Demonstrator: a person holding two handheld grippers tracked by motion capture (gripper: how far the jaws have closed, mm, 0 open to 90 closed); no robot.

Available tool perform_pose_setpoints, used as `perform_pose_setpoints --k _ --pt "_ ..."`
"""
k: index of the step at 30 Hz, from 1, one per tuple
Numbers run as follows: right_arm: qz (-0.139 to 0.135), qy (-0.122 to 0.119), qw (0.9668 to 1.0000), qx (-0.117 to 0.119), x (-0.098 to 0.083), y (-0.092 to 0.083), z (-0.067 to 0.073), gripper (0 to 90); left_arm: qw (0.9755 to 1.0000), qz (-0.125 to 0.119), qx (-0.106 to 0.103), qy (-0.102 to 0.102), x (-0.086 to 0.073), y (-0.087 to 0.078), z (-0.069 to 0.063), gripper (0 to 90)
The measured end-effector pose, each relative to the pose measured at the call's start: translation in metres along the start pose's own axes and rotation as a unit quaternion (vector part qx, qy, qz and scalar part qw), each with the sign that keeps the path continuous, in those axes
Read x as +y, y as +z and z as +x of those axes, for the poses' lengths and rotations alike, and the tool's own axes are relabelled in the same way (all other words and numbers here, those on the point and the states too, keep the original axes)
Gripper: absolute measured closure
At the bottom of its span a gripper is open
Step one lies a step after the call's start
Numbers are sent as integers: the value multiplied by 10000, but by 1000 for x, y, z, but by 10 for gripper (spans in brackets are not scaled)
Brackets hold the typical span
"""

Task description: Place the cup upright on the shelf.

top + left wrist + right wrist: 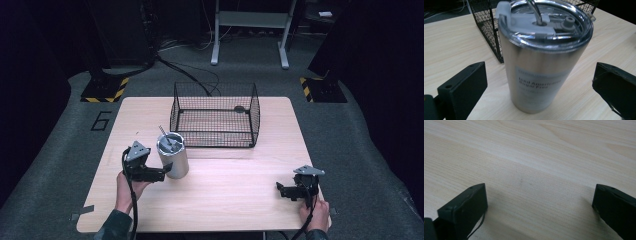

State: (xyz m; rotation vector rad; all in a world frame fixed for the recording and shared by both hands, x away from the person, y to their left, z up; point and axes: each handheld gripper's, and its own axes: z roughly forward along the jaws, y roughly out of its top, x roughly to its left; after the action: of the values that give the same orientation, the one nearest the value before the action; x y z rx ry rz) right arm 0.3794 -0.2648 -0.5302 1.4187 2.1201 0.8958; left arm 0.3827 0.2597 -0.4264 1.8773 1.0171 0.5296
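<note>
A steel tumbler with a clear lid and a metal straw stands upright on the wooden table, left of centre. My left gripper is right beside it on its left, open, with a jaw on either side of the cup's lower body. In the left gripper view the tumbler stands between the wide-apart jaws, and I see a gap on each side. My right gripper rests near the table's front right corner, open, over bare wood.
A black wire basket stands at the back middle of the table, just behind the tumbler, with a small dark object inside near its far right corner. Beyond the table are floor cables and stand bases.
</note>
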Motion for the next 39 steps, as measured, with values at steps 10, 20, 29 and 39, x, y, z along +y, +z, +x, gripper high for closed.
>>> perform_pose_setpoints --k 10,20,29,39 --pt "-4 -2 10000 -2 0 0 0 0 10000 -64 75 -11 9 14 -3 0" --pt "-3 -3 10000 -2 0 0 0 0 9998 -148 162 -40 13 29 -7 0" --pt "-4 -3 10000 -2 0 0 0 0 9989 -299 291 -229 13 41 -9 16" --pt "-2 10 10000 -4 0 0 0 0 9982 -401 421 -162 12 43 -13 35"
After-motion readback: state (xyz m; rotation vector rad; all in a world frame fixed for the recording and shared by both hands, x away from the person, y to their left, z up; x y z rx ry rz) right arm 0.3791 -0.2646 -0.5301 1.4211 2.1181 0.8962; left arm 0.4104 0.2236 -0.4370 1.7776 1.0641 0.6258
